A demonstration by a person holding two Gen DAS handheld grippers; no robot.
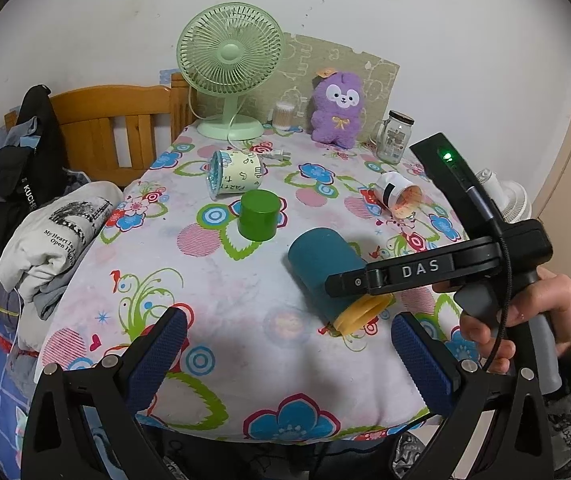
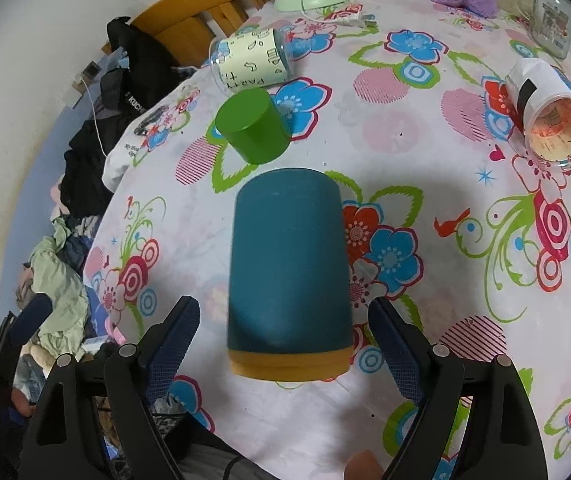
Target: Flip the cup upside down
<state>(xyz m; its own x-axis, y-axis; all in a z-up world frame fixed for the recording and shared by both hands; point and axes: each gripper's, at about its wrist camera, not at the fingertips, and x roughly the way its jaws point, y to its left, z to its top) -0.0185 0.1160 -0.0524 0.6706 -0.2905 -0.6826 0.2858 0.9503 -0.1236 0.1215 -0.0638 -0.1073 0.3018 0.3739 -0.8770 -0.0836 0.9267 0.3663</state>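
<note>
Right gripper (image 2: 285,344) open, straddling teal cup (image 2: 287,264); cup on side, yellow rim toward gripper.

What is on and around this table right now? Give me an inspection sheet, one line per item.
Surface: table under a flowered cloth, bare in the near middle.
Job's things: teal cup with a yellow rim lies on its side; green cup stands mouth down; party cup and white cup lie on their sides.
Clutter: green fan, purple plush, glass jar, cotton swab tub.
Grippers: right gripper is open with its fingers on either side of the teal cup's rim end, not touching; left gripper is open over bare cloth.
Cables: fan cord and plug on the cloth.
Surroundings: wooden bed frame, piled clothes, white wall.
</note>
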